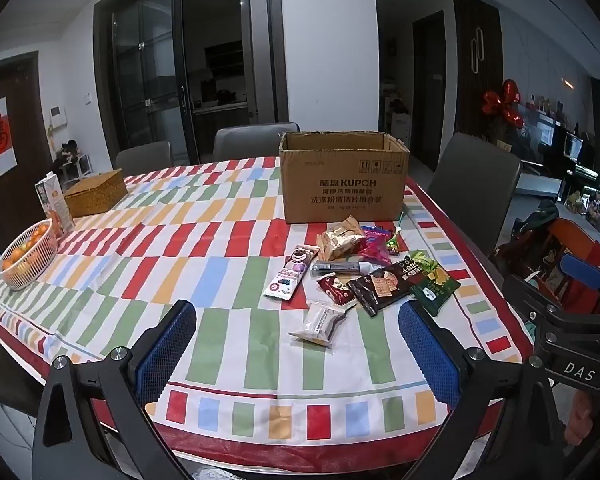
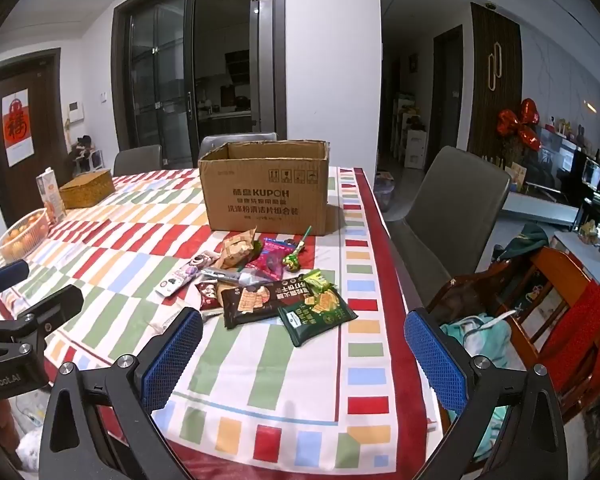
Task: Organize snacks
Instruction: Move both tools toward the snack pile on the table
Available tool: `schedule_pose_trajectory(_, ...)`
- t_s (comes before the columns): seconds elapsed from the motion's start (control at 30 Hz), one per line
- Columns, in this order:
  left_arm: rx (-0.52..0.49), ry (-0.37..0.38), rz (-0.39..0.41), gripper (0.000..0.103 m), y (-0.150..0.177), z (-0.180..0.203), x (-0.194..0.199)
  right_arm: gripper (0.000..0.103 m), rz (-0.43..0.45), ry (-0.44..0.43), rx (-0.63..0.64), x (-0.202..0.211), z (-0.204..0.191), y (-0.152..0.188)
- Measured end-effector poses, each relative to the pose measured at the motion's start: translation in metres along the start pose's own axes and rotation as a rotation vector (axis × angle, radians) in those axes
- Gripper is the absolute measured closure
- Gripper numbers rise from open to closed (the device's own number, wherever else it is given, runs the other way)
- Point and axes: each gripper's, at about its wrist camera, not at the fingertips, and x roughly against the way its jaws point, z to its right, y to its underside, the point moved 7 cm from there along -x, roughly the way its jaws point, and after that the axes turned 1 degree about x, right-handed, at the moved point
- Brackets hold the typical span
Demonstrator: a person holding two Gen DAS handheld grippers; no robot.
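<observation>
Where snack packets (image 1: 352,276) lie heaped, cardboard box (image 1: 342,178) stands open-topped.

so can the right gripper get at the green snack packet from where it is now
Probably yes. The right gripper is wide open and empty, aimed down at the table, and the green snack packet lies flat at the near edge of the pile, with only bare tablecloth before it. Its far end overlaps the dark cracker packet.

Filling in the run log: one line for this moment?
left gripper: open, empty | right gripper: open, empty | snacks: loose on table | cardboard box: open
</observation>
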Motion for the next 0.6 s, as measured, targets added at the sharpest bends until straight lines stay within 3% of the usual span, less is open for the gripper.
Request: schedule_pose_trajectory(0.6, -0.01, 0.017, -0.059, 0.0, 0.012, -0.003, -0.023, 0.001, -0.05, -0.03, 0.046, -0.018, -0.01, 0.003)
